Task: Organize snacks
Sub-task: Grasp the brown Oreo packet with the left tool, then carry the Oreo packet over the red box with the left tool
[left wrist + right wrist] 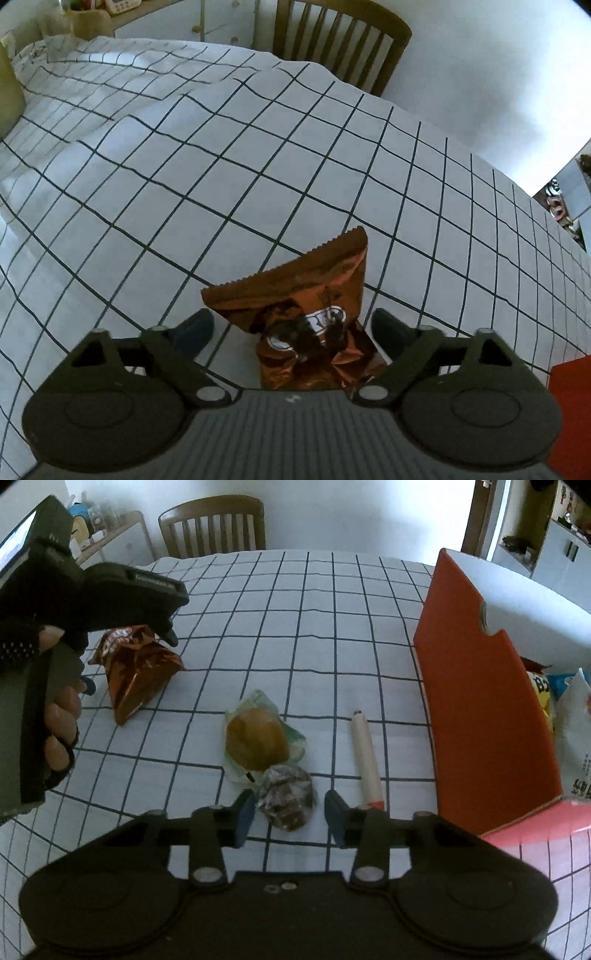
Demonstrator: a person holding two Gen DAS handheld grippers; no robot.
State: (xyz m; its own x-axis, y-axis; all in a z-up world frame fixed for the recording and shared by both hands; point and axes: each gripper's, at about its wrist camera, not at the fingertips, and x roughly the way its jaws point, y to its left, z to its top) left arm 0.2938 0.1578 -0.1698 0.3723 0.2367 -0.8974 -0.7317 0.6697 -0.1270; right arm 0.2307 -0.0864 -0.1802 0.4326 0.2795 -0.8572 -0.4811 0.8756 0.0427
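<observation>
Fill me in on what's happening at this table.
A person is sorting snacks with a gripper in each hand. The left gripper is open around an orange bag lying on the checked cloth. The right gripper is open too, with a dark wrapped snack between its fingers. A bun in a clear wrapper and a pale stick still lie loose. To the right, a red box already holds a few packets.

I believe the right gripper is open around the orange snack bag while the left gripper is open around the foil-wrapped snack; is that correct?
Not quite: the sides are swapped. The left wrist view shows the left gripper open around the orange snack bag; the right wrist view shows the right gripper open around the foil-wrapped snack.
</observation>
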